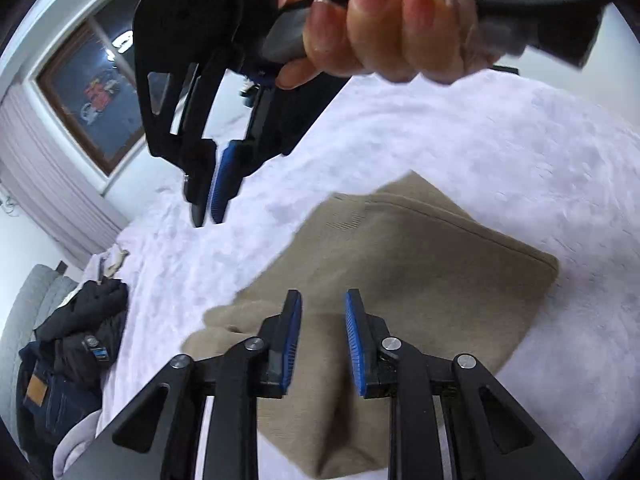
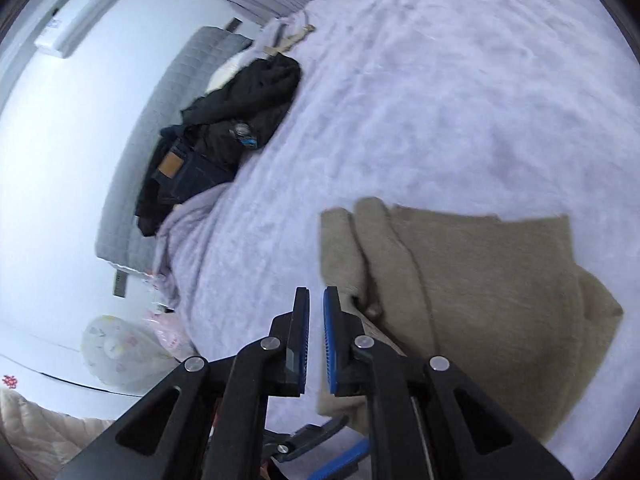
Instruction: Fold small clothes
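Shows the left gripper point(image 1: 323, 340) with its blue-padded fingers point(image 1: 292, 332) a narrow gap apart, slightly open and gripping nothing. Looks down between them onto the beige garment point(image 1: 420, 272), with no pad pressing on the cloth. Finds the right gripper point(image 2: 316, 340) with its fingers point(image 2: 303, 340) drawn almost together, closed on nothing at all. Sees only pale blanket through the thin slit between them. Places those fingers just left of the beige garment's point(image 2: 480, 280) near edge, without contact as far as can be told.

From the left wrist view, catches the right gripper point(image 1: 206, 216) raised above the bed, fingers pointing down and pressed close, with a hand point(image 1: 380, 28) wrapped around its grey handle.

Puts the beige garment folded and flat on the lilac blanket point(image 1: 480, 140) that covers the bed point(image 2: 440, 80), with a rolled or doubled edge along its left side in the right wrist view.

Farther out, finds a heap of dark clothes point(image 2: 240, 96) at the bed's edge, well apart from the garment, with jeans point(image 2: 170, 164) bearing a tan patch among them. Shows a grey quilted headboard point(image 2: 160, 120) behind that heap, a window point(image 1: 92, 92) on the wall, and a pale plastic bag point(image 2: 116, 348) beside the bed.
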`<state>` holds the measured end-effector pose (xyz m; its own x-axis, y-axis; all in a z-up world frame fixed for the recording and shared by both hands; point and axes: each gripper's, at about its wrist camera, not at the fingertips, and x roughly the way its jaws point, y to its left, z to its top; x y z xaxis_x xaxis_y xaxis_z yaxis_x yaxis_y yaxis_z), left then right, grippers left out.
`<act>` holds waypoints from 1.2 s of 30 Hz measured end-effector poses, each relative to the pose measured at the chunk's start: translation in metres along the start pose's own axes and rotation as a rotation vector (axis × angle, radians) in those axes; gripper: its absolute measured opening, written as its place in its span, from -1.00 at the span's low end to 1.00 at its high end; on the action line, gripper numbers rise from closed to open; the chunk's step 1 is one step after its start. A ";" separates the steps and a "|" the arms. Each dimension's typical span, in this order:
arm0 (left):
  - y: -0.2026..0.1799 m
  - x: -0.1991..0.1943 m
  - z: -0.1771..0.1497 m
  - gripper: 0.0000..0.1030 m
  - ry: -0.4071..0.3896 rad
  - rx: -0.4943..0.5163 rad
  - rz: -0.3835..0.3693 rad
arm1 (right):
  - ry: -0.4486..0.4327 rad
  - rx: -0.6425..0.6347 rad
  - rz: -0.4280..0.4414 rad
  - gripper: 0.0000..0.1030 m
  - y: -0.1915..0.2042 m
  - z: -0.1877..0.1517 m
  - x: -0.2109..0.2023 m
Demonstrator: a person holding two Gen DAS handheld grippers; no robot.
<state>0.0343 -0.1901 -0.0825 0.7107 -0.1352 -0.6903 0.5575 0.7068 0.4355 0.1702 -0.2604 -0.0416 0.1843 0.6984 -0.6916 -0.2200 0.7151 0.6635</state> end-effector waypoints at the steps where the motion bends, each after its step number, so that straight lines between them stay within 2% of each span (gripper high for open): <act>1: -0.004 0.003 -0.001 -0.52 0.023 -0.011 -0.015 | 0.019 0.017 -0.037 -0.77 -0.011 -0.007 0.000; 2: -0.002 0.005 -0.005 -0.52 0.045 -0.046 -0.036 | 0.035 0.028 -0.062 -0.76 -0.019 -0.010 -0.004; 3: 0.000 0.004 -0.009 -0.50 0.061 -0.087 -0.050 | 0.043 0.037 -0.072 -0.51 -0.032 -0.013 -0.006; 4: 0.005 0.002 -0.015 -0.50 0.082 -0.139 -0.061 | 0.042 0.047 -0.073 0.24 -0.042 -0.015 -0.005; 5: 0.012 0.001 -0.019 -0.49 0.105 -0.192 -0.072 | 0.045 0.060 -0.075 0.59 -0.054 -0.017 -0.005; 6: 0.022 0.002 -0.027 -0.15 0.137 -0.261 -0.082 | 0.047 0.077 -0.071 0.74 -0.061 -0.019 0.002; 7: 0.036 0.001 -0.034 0.39 0.157 -0.335 -0.081 | 0.050 0.089 -0.056 0.74 -0.064 -0.017 0.011; 8: 0.045 0.001 -0.044 0.51 0.155 -0.400 -0.070 | 0.057 0.102 -0.036 0.74 -0.069 -0.016 0.020; 10: 0.072 -0.001 -0.056 0.52 0.155 -0.511 -0.052 | 0.068 0.108 -0.006 0.74 -0.071 -0.005 0.040; 13: 0.116 0.012 -0.075 0.52 0.197 -0.659 -0.043 | 0.092 0.076 0.021 0.74 -0.065 0.008 0.068; 16: 0.161 0.045 -0.104 0.52 0.260 -0.860 -0.062 | 0.127 0.034 0.028 0.74 -0.060 0.019 0.094; 19: 0.197 0.078 -0.136 0.52 0.307 -1.014 -0.083 | 0.173 0.069 0.068 0.73 -0.071 0.022 0.113; 22: 0.209 0.110 -0.161 0.52 0.369 -1.091 -0.121 | 0.218 0.146 0.184 0.71 -0.081 0.020 0.132; 25: 0.211 0.128 -0.176 0.52 0.422 -1.125 -0.135 | 0.237 0.120 0.293 0.71 -0.067 0.023 0.140; 27: 0.210 0.133 -0.180 0.52 0.422 -1.146 -0.144 | 0.263 0.052 0.279 0.71 -0.051 0.028 0.148; 29: 0.209 0.135 -0.179 0.52 0.412 -1.154 -0.161 | 0.314 -0.053 0.164 0.68 -0.033 0.029 0.160; 30: 0.208 0.136 -0.177 0.52 0.411 -1.148 -0.161 | 0.340 -0.093 0.112 0.56 -0.027 0.028 0.166; 32: 0.206 0.138 -0.174 0.52 0.411 -1.138 -0.167 | 0.380 -0.162 0.017 0.02 -0.017 0.023 0.174; 33: 0.205 0.139 -0.172 0.52 0.412 -1.134 -0.172 | 0.386 -0.172 -0.001 -0.43 -0.014 0.020 0.176; 36: 0.202 0.132 -0.158 0.52 0.387 -1.097 -0.179 | 0.336 -0.135 0.035 -0.53 -0.011 0.015 0.165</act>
<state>0.1729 0.0451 -0.1765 0.3771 -0.2066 -0.9028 -0.1661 0.9439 -0.2854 0.2177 -0.1527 -0.1582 -0.1456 0.6575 -0.7392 -0.3489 0.6650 0.6603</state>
